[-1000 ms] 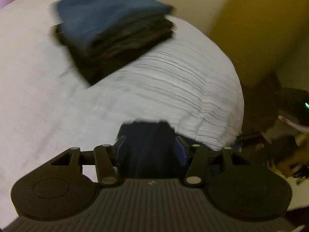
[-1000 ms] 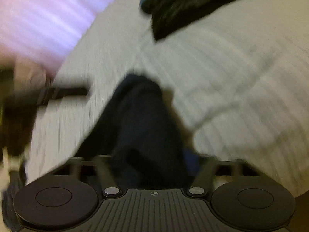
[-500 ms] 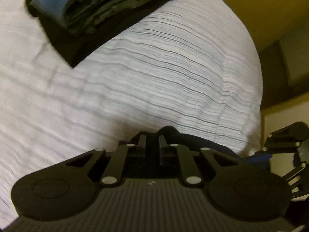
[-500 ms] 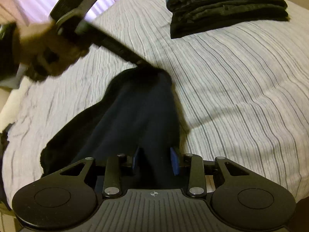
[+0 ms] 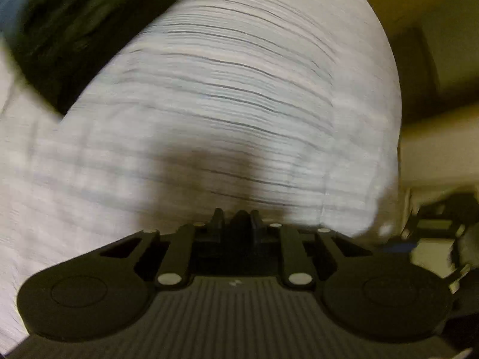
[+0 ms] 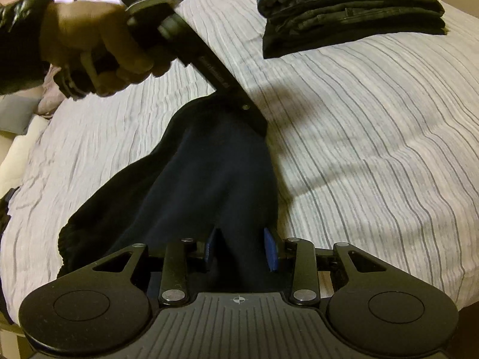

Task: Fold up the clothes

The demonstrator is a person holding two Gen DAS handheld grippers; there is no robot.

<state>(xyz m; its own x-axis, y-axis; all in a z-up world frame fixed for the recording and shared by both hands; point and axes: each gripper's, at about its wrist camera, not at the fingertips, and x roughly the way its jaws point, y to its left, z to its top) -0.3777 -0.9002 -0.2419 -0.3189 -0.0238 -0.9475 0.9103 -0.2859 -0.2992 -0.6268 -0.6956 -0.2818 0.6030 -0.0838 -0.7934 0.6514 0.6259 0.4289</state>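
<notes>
A dark navy garment lies stretched over the striped bed cover. My right gripper is shut on its near end, with cloth between the blue pads. My left gripper, held by a hand, pinches the garment's far end just above the bed. The left wrist view is blurred. There my left gripper has its fingers close together with a sliver of dark cloth between them. The rest of the garment is hidden below the left camera.
A stack of folded dark clothes with a blue piece on top sits at the far side of the bed, also blurred in the left view. The bed edge drops off at right. Pale cloth lies off the left side.
My left gripper has closed on the garment and carried its end farther onto the bed, toward the stack. The garment now lies stretched between both grippers. My right gripper has steadied.
</notes>
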